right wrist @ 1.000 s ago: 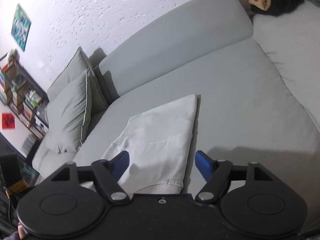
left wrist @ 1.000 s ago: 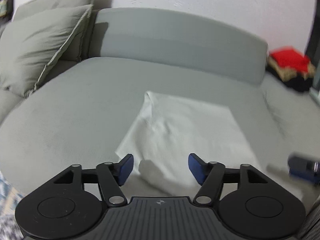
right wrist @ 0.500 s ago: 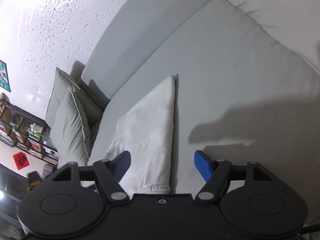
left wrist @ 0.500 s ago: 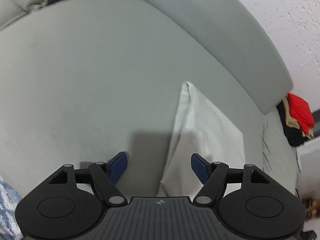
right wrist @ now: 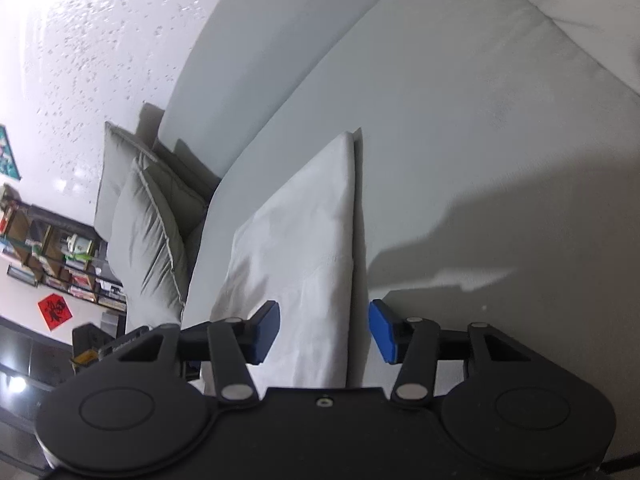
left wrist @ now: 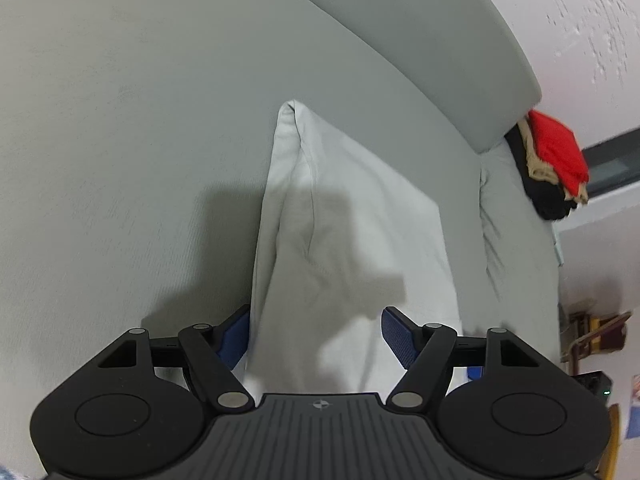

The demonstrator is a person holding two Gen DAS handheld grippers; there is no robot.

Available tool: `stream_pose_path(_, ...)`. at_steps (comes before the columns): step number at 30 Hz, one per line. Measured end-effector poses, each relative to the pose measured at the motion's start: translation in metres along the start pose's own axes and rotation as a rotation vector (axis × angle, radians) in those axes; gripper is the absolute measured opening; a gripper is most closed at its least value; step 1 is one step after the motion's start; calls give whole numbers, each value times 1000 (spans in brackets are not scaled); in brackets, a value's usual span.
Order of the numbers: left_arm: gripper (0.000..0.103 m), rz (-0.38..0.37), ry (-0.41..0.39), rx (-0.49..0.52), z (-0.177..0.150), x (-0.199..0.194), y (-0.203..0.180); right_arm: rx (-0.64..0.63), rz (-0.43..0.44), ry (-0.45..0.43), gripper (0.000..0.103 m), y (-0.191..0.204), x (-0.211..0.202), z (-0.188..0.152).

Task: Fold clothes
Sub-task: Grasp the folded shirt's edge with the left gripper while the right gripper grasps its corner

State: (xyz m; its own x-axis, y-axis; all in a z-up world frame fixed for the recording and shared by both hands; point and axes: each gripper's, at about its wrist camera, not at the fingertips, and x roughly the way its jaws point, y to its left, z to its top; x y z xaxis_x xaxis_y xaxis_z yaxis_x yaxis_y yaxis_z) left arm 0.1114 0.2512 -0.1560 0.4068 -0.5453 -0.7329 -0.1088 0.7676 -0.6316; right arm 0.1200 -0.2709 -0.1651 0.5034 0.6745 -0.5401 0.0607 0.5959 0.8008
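A folded white garment (left wrist: pixel 344 232) lies flat on the grey sofa seat (left wrist: pixel 120 140). My left gripper (left wrist: pixel 316 336) is open and straddles the garment's near left edge, blue pads on either side. In the right wrist view the same garment (right wrist: pixel 304 248) lies on the seat (right wrist: pixel 480 160). My right gripper (right wrist: pixel 324 330) is open and straddles the garment's near right folded edge. Neither gripper holds cloth.
The sofa backrest (left wrist: pixel 420 48) runs behind the garment. A pile of red, tan and black clothes (left wrist: pixel 552 164) sits at the far right end. Grey cushions (right wrist: pixel 148 232) lean at the left end, with a bookshelf (right wrist: pixel 44 256) beyond.
Both grippers have dropped closer to the sofa and moved in over the garment's near corners. Both stay open.
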Motion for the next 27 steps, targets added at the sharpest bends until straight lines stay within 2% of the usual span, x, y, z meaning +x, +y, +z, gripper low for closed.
stream_pose_path(5, 52, -15, 3, -7, 15, 17, -3, 98, 25, 22, 38, -9, 33, 24)
stream_pose_path(9, 52, -31, 12, 19, 26, 34, -11, 149, 43, 32, 35, -13, 60, 39)
stream_pose_path(13, 51, -38, 3, -1, 33, 45, -16, 154, 86, 19, 34, -14, 79, 46)
stream_pose_path(14, 47, -29, -4, -3, 33, 47, -18, 154, 94, 2, 32, -15, 82, 47)
stream_pose_path(15, 43, -10, -13, -1, 33, 47, -21, 153, 77, -17, 21, -15, 84, 46)
stream_pose_path(16, 30, 27, -26, 7, 31, 47, -24, 152, 59, -35, 13, -15, 86, 45)
stream_pose_path(17, 13, 69, -40, 17, 29, 46, -28, 144, 19, -48, 4, -14, 88, 43)
stream_pose_path(19, 12, 138, -81, 64, 20, 39, -41, 88, -6, -74, 6, -6, 85, 38)
stream_pose_path(23, 9, 258, -205, 222, -8, 18, -86, -139, -102, -147, 6, 38, 69, 24)
stream_pose_path(27, 9, 298, -376, 374, -50, -20, -140, -257, -74, -231, 5, 81, 24, 8)
